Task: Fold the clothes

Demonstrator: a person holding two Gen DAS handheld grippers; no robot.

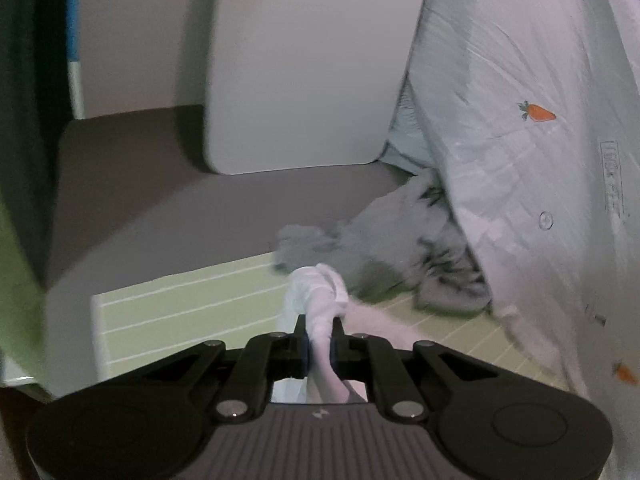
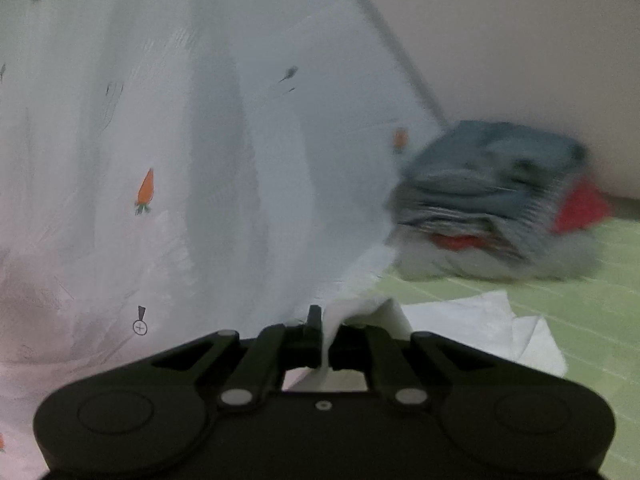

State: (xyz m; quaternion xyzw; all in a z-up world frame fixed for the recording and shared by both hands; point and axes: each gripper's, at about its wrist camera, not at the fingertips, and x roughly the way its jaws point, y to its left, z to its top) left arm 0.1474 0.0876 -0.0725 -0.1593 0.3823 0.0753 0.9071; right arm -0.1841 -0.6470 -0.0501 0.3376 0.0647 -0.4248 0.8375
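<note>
Left wrist view: left tongs [image 1: 319,326] pinch a bunched edge of the white carrot-print garment [image 1: 520,128]. Right tongs [image 2: 320,326] clamp its other edge; a folded clothes pile [image 2: 492,196] sits beside the garment.

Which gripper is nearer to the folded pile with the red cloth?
Right. The right gripper, shut on the white garment, has the folded pile just ahead; the left wrist view does not show that pile.

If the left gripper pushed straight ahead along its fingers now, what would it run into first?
Probably the crumpled grey clothes on the green mat. The left gripper, shut on the white carrot-print garment, points right at them, though blur makes depth uncertain.
</note>
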